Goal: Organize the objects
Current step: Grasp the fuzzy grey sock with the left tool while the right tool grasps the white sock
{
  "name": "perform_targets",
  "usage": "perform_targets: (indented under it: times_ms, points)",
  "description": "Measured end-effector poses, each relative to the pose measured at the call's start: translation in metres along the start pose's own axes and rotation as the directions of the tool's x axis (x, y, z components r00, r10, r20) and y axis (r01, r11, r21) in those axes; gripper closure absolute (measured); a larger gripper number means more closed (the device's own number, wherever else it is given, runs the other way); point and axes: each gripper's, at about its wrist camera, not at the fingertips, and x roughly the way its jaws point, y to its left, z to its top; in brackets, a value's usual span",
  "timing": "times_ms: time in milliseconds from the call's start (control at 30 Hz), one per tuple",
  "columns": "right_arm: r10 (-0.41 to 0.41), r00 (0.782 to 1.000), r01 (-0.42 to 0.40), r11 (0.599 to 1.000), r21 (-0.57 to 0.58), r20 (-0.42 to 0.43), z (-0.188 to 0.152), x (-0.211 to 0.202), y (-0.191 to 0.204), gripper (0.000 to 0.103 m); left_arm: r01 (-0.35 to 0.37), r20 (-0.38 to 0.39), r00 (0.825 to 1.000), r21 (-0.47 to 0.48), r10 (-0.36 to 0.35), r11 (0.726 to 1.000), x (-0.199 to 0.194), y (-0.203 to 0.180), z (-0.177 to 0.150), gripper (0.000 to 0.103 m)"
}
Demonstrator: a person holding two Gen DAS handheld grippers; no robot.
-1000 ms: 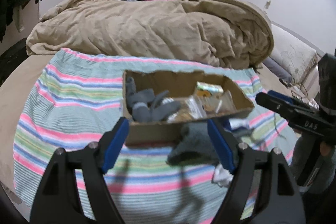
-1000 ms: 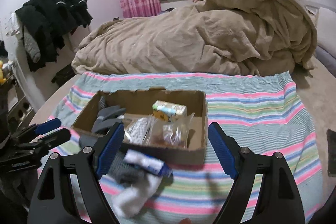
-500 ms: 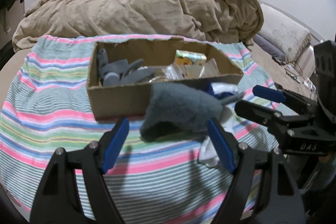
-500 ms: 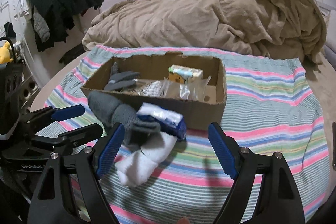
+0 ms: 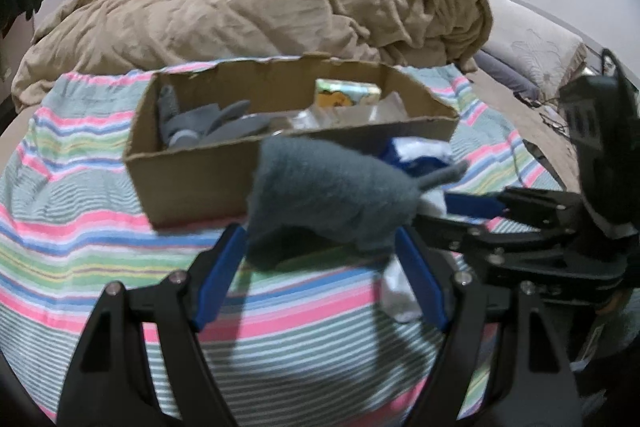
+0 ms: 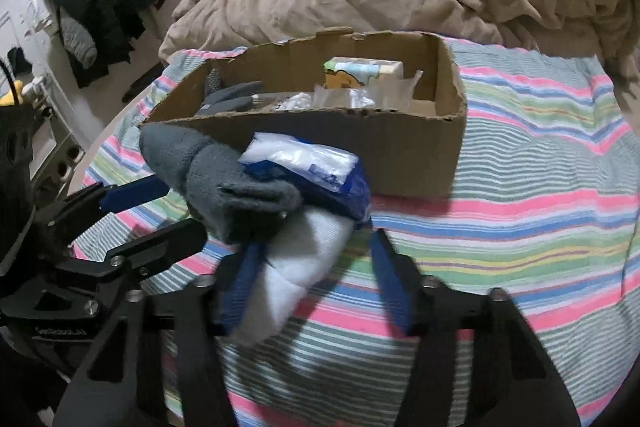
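We see the grey glove (image 5: 328, 195) heaped with a white sock (image 6: 304, 259) and a blue-and-white packet (image 6: 316, 167) on the striped blanket (image 5: 80, 227), just in front of the near wall of the cardboard box (image 5: 192, 179). The glove's long axis runs across, cuff toward our left gripper (image 5: 320, 279) and fingers toward our right gripper (image 6: 312, 283). Both tongs are spread wide, pinching nothing; the left straddles the glove's cuff and looks nearer to it, the right frames the sock, so the heap lies straight ahead between them.
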Motion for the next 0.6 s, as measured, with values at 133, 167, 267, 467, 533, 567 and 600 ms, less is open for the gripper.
perform_targets:
  times_ms: [133,167,267,467,533,567,600]
  points:
    - [0.032,0.999,-0.032,0.999,0.013,-0.021,-0.002,0.003,-0.004,0.063,-0.022,0.005,1.000,0.018,0.022,1.000,0.007,-0.008,0.001,0.024]
    - [0.039,0.999,-0.038,0.999,0.016,-0.021,-0.002,0.002,-0.006,0.064,-0.027,0.013,1.000,0.014,0.026,1.000,0.009,-0.008,0.002,0.021]
    - [0.049,0.999,-0.049,0.999,0.024,-0.019,-0.003,-0.001,-0.009,0.067,-0.019,0.004,1.000,0.002,0.019,1.000,0.014,-0.009,0.005,0.020]
    - [0.026,1.000,-0.026,1.000,0.017,0.007,-0.006,-0.013,-0.015,0.069,-0.007,-0.001,1.000,-0.032,0.007,0.999,0.028,-0.009,0.007,0.012]
    - [0.017,1.000,-0.017,1.000,0.017,0.017,-0.006,-0.016,-0.017,0.069,-0.022,-0.011,1.000,-0.031,0.022,0.999,0.035,-0.010,0.007,0.012]
    - [0.011,1.000,-0.012,1.000,0.018,0.022,-0.006,-0.018,-0.019,0.069,-0.027,-0.019,0.999,-0.025,0.026,0.999,0.039,-0.012,0.008,0.012]
    - [0.005,1.000,-0.005,1.000,0.018,0.026,-0.007,-0.019,-0.021,0.069,-0.027,-0.017,0.999,-0.018,0.027,0.999,0.041,-0.013,0.008,0.012]
